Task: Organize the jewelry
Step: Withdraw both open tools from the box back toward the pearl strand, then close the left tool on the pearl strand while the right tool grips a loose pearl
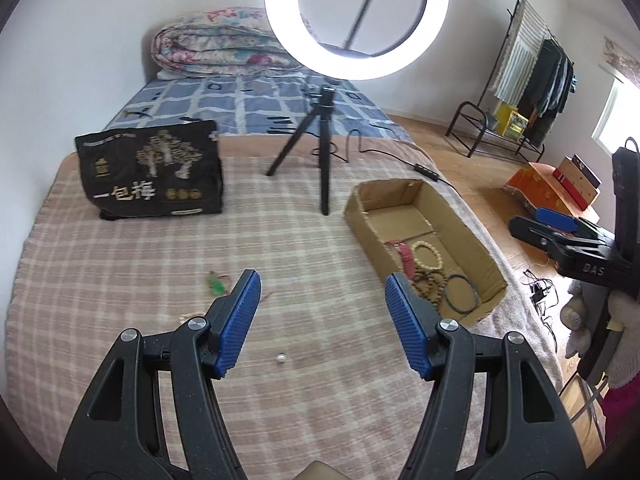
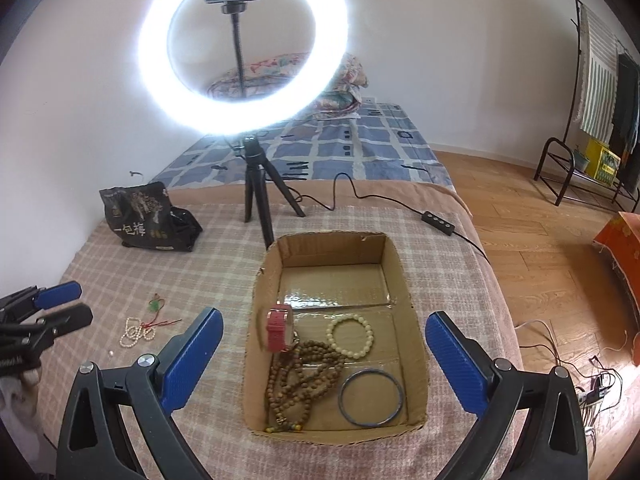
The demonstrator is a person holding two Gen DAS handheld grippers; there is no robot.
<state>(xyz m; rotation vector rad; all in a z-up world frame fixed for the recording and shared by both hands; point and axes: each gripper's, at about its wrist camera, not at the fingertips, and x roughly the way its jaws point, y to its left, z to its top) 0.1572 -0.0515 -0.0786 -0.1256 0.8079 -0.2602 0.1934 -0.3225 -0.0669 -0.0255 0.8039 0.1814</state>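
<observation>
Blue-padded fingers of the left gripper (image 1: pixel 322 294) were seen nearest the lens, spread apart above the checked pink blanket (image 1: pixel 120 280), with nothing between them. Just below the gap, a small white bead (image 1: pixel 281 358) was seen lying on the blanket. Beyond the left finger, a green pendant on a red cord (image 2: pixel 154 306) was found, and beside it a white pearl strand (image 2: pixel 134 332), both loose on the blanket.

To the right, an open cardboard box (image 2: pixel 264 280) was set on the blanket. Inside it, a red watch (image 2: pixel 279 326) was caught blurred near the left wall, so whether it rested on the floor of the box could not be told. Next to it a cream bead bracelet (image 2: pixel 352 336) was laid, a brown wooden bead necklace (image 2: pixel 304 380) was heaped at the near left, and a dark bangle (image 2: pixel 372 398) was placed at the near right.

Over the box the right gripper (image 2: pixel 324 334) was held with its jaws spread wide and empty.

Behind the box, a lit ring light (image 2: pixel 242 46) on a black tripod (image 2: pixel 260 196) was stood, and a black printed bag (image 1: pixel 150 174) was set to the left.
</observation>
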